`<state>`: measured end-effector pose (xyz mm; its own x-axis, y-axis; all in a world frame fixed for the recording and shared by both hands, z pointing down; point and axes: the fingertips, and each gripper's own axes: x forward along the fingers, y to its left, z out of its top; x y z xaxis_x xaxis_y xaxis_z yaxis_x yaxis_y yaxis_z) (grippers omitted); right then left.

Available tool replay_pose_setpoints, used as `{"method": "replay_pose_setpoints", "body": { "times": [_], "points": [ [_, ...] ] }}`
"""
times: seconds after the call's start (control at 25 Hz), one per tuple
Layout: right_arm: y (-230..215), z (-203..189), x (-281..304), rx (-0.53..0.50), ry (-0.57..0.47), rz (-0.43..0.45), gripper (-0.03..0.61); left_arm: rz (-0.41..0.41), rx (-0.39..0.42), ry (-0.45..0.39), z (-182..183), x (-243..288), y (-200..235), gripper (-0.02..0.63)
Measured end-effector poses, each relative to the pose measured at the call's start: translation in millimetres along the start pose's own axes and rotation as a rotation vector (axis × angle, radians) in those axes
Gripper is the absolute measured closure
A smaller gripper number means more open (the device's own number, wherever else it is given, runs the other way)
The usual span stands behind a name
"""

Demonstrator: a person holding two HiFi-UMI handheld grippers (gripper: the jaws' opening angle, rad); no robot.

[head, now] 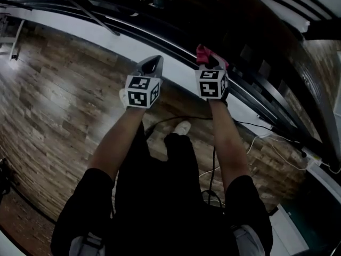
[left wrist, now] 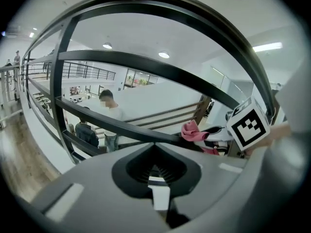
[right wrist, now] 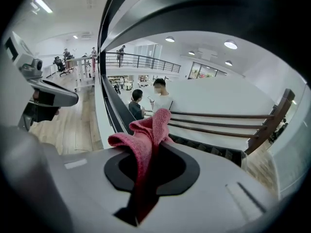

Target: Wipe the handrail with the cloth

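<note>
The right gripper (head: 212,63) is pushed out toward the dark handrail (right wrist: 204,13), with its fingers clamped on the pink cloth (right wrist: 148,135). The right gripper view shows the fabric pinched low in the closed fingers, with a loose fold standing above and ahead of the tips. That soft bunch looks meant to meet the metal first, so the hard fingers stay off it. In the head view the cloth (head: 203,53) sits right at the inner edge of the railing. No view shows whether it actually presses on a bar or stops just short of it. The left gripper (head: 152,65) is held level beside its partner, over the wood floor (head: 64,89) and back from the rail. Its own view shows the fingers (left wrist: 155,171) closed together with nothing between them. This one seems kept near only for balance, or to take the cloth if the hold slips, and it has no part in the wipe. Judging from this, the rub along the handrail is about to begin or barely under way, and firm contact along its edge is needed next.
</note>
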<state>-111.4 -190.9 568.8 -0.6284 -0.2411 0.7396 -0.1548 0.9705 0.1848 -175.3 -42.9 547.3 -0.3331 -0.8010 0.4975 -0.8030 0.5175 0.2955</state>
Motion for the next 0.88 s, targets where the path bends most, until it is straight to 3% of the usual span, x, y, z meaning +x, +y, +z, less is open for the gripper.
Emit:
{"method": "replay_pose_setpoints", "body": {
  "times": [0.52,0.72,0.88],
  "points": [
    [45,40,26,-0.067,-0.003,0.029,0.532,0.035,-0.085,-0.004,7,-14,61,0.615],
    [61,54,32,-0.115,0.004,0.039,0.532,0.035,-0.033,0.019,9,-11,75,0.615],
    [71,60,38,-0.118,0.007,0.044,0.532,0.038,-0.066,0.004,13,-16,88,0.615]
  ]
}}
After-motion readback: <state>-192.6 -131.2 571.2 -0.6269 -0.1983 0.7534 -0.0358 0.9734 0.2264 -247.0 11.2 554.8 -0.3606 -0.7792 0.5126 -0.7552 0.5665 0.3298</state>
